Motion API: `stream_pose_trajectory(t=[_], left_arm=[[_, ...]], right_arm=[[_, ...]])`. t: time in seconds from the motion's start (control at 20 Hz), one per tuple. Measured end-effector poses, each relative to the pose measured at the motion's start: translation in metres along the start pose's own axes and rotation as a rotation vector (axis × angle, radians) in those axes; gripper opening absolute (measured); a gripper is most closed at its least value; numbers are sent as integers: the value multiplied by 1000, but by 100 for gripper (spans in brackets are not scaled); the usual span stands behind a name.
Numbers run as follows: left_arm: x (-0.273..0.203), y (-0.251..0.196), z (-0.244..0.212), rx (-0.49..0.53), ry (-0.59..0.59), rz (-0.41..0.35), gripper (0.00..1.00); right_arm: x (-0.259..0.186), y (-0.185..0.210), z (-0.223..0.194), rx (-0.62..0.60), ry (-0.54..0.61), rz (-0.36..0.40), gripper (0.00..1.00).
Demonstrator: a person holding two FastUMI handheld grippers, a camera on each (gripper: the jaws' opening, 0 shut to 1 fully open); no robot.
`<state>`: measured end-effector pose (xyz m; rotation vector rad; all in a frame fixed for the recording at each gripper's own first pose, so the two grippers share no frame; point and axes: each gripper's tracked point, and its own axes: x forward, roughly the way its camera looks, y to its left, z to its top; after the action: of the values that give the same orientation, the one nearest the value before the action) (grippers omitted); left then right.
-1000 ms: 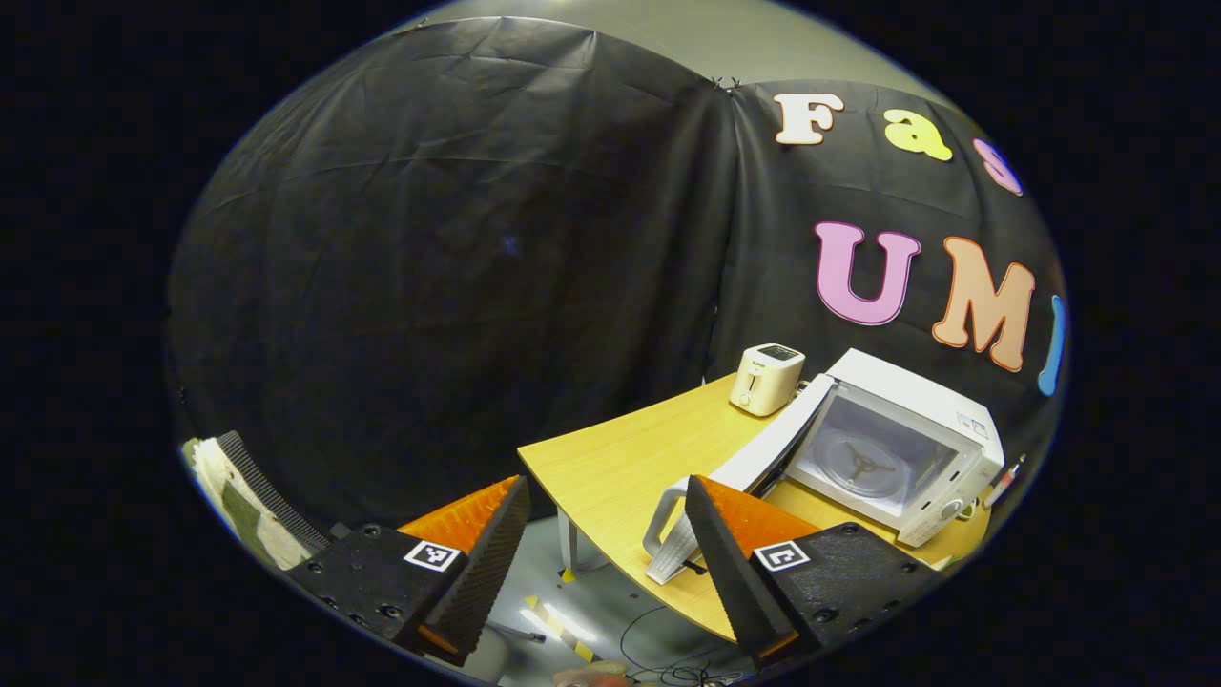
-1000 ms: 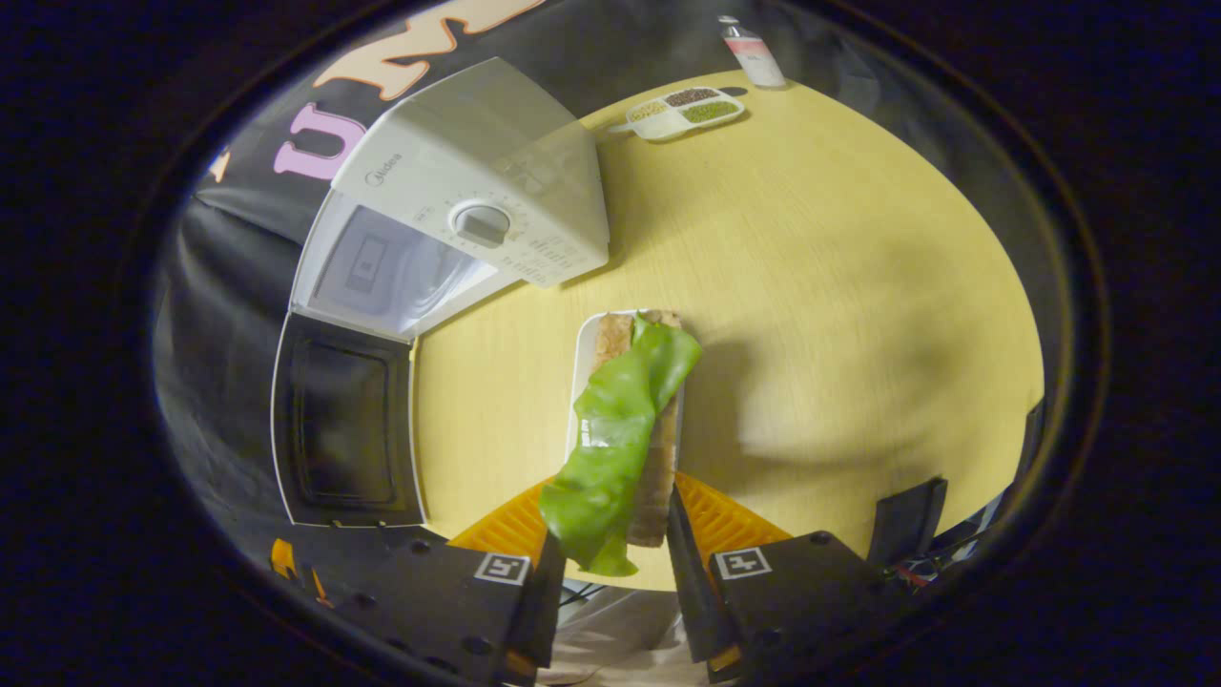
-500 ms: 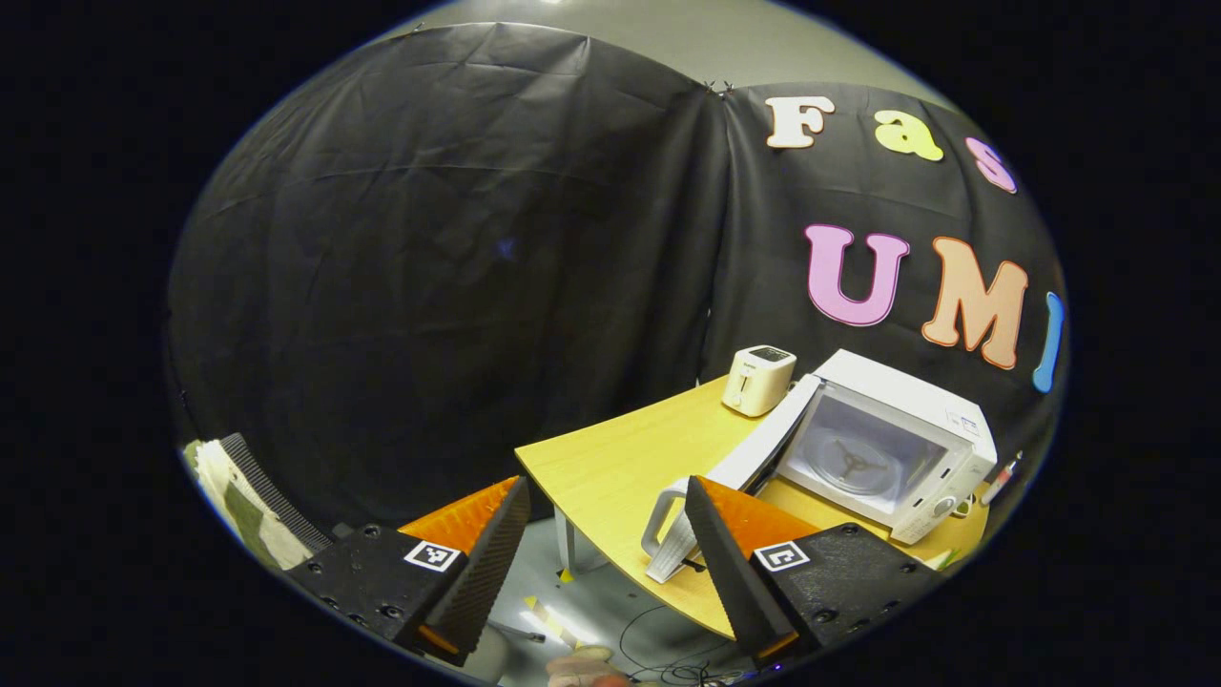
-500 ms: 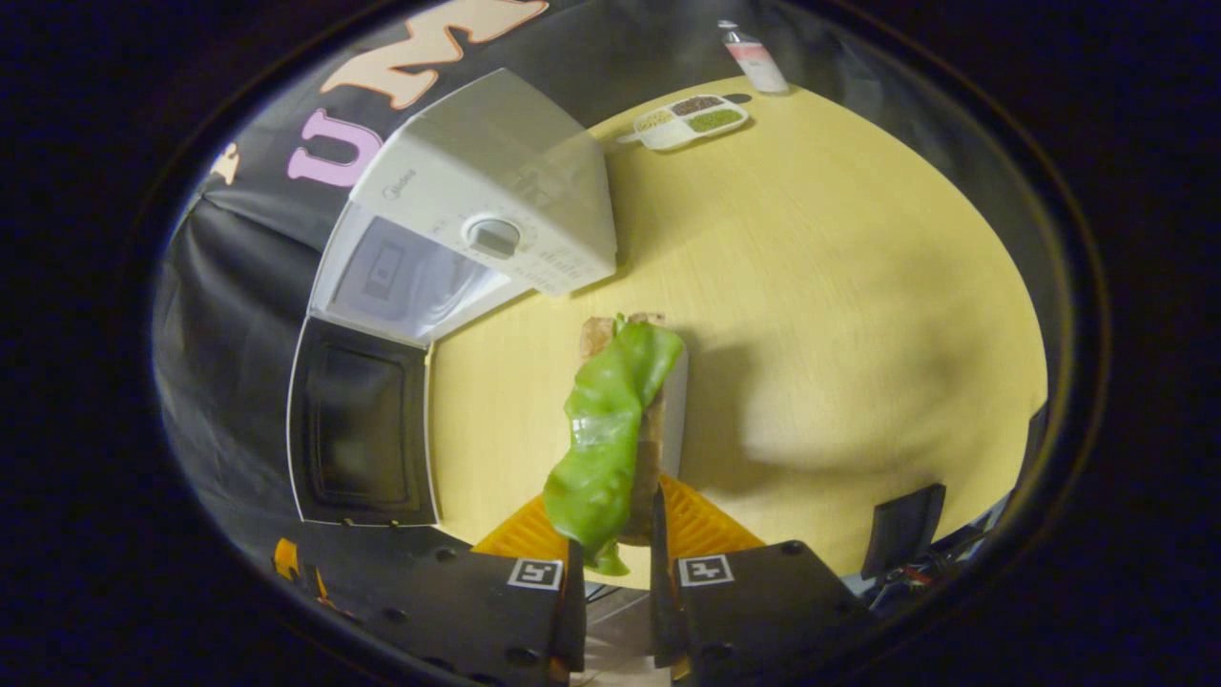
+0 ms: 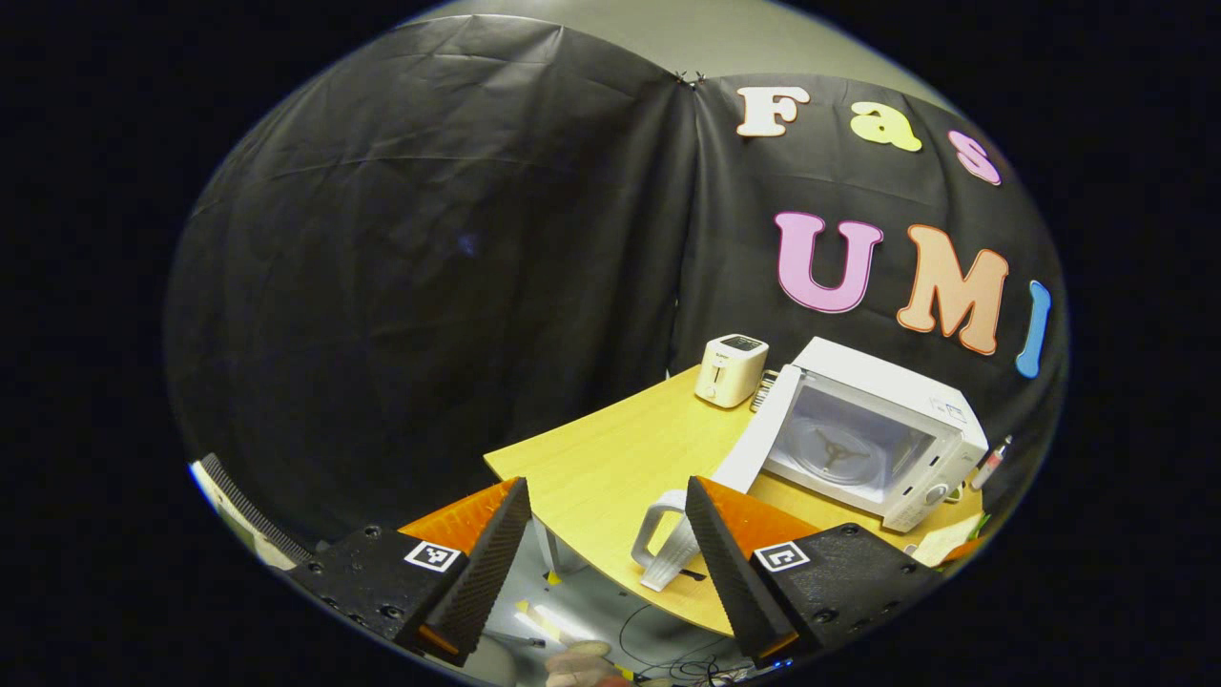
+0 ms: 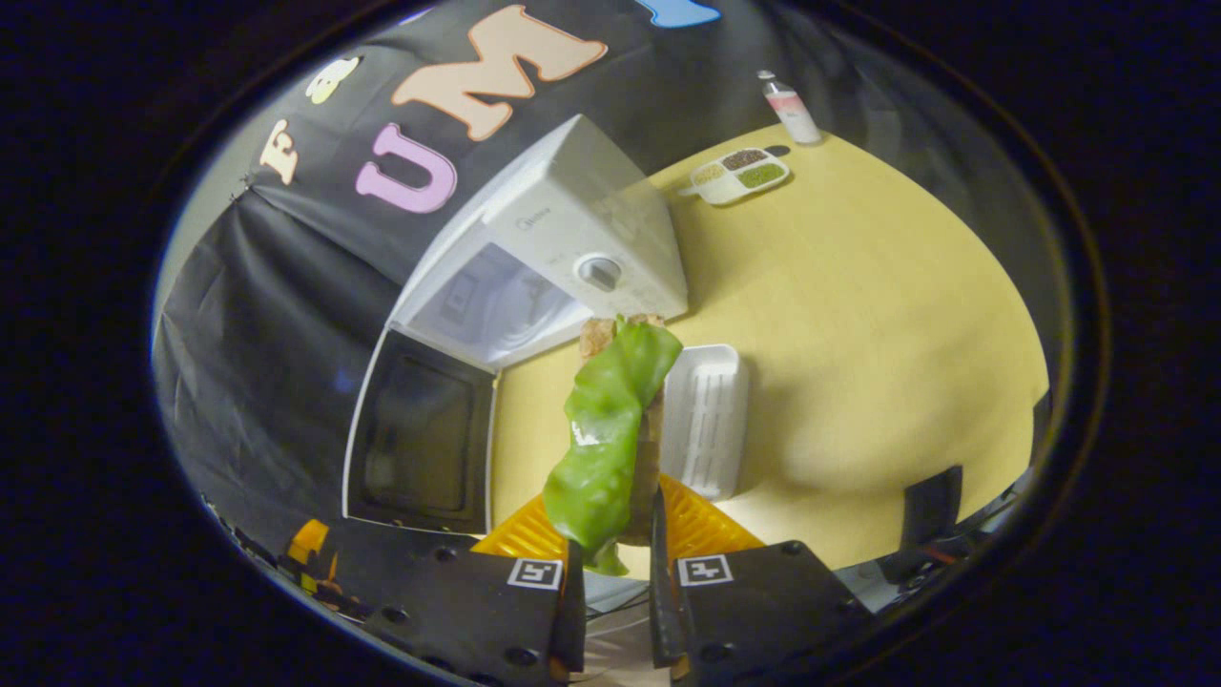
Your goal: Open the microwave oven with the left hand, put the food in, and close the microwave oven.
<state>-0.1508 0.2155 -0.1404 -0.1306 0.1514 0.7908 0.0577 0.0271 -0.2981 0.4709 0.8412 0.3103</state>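
Black cloth walls close off the far side of a pale wooden table (image 6: 858,315). On it stands the white microwave oven (image 6: 582,239), its door (image 6: 420,434) swung wide open; in the left gripper view the bare turntable (image 5: 832,448) shows inside the cavity. Right of the oven in the right gripper view lies a white ribbed tray (image 6: 704,420), nothing in it. At the far edge sits a divided dish (image 6: 739,174) holding brown, green and pale fillings, with a small bottle (image 6: 788,107) just beyond; its label is too small to make out.

The right gripper (image 6: 610,563) is clenched on the food (image 6: 610,420), a slab of bread with a green lettuce leaf draped over it, held above the table in front of the oven. The leaf hides most of the bread.

The left gripper (image 5: 606,534) hangs released, fingers spread, near the table's left corner, grasping nothing. A toaster (image 5: 730,369) stands left of the oven. The door handle (image 5: 665,539) is partly hidden behind one finger.
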Motion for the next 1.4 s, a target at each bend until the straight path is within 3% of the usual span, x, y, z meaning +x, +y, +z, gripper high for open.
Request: stream_pose_trajectory(t=[0.3, 0.7, 0.95, 1.2, 1.25, 1.3, 1.4], left_arm=[[61, 19, 2, 16, 72, -94, 96], [132, 20, -10, 126, 149, -261, 96], [153, 17, -31, 146, 222, -324, 96], [167, 21, -42, 183, 276, -331, 96], [172, 23, -39, 196, 268, -321, 96], [177, 25, -36, 204, 260, -317, 96], [183, 24, -31, 204, 255, -321, 96]], right_arm=[[17, 90, 1, 231, -172, 131, 29], [96, 181, -15, 234, -240, 174, 29], [158, 202, -6, 219, -271, 156, 29], [216, 199, 38, 269, -340, 95, 29], [225, 199, 43, 275, -352, 83, 22], [234, 197, 48, 284, -362, 73, 29], [251, 195, 59, 300, -386, 62, 29]])
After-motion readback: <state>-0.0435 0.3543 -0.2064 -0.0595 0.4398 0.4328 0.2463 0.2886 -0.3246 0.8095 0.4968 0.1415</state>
